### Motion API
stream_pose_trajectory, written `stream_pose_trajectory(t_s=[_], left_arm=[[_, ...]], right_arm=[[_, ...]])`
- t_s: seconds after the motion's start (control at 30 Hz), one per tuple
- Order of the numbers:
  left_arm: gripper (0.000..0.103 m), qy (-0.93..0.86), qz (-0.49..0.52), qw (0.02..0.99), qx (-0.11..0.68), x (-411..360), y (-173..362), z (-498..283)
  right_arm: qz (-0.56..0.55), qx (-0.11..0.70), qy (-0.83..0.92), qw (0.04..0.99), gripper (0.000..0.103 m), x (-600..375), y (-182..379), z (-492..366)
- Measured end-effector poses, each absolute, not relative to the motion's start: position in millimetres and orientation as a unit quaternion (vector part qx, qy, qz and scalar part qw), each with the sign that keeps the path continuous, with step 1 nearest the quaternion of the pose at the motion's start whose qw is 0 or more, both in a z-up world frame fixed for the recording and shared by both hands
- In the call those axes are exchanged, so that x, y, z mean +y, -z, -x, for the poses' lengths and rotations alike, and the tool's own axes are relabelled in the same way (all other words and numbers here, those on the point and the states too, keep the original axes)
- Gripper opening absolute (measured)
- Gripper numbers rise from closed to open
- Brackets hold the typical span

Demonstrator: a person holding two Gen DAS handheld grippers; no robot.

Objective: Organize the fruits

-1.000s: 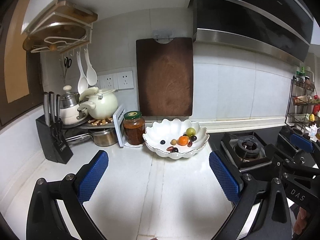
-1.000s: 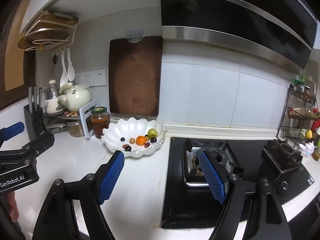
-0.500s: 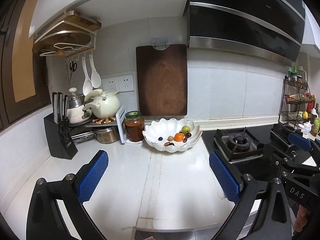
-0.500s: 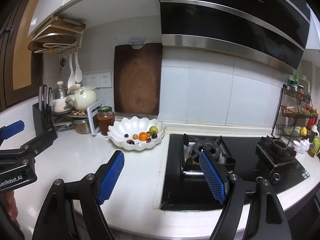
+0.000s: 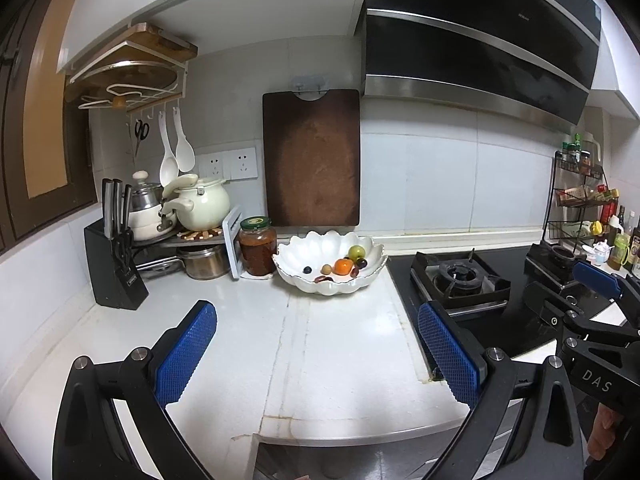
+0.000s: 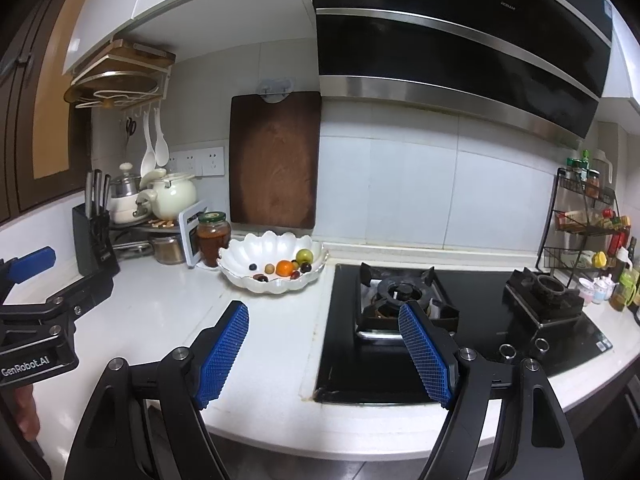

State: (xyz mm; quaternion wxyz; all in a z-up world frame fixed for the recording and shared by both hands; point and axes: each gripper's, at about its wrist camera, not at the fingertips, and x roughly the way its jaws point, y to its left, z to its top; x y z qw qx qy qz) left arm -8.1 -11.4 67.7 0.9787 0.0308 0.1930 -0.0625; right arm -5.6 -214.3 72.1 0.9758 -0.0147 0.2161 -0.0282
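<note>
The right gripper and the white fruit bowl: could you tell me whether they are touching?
Apart. The right wrist view shows bare white counter between the open right gripper and the white fruit bowl.

Both wrist views are evenly lit from overhead and sharp at centre, the white bench (image 5: 248,344) glaring nearly blown-out, the black range hood (image 6: 460,52) showing faint sheen, while fisheye distortion bends cabinets and walls toward dark vignetted corners and leaves soft shadows under the wall rack (image 5: 132,76).
</note>
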Motion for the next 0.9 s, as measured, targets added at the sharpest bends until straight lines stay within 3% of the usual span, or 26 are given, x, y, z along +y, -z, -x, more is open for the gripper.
stream_pose_trajectory(t_s=[0.9], left_arm=[[0.103,0.076,-0.030,0.978,0.194,-19.2,-73.1,15.5]], right_arm=[[0.008,0.215,0.034,0.976,0.079,-226.2,-75.3,18.6]])
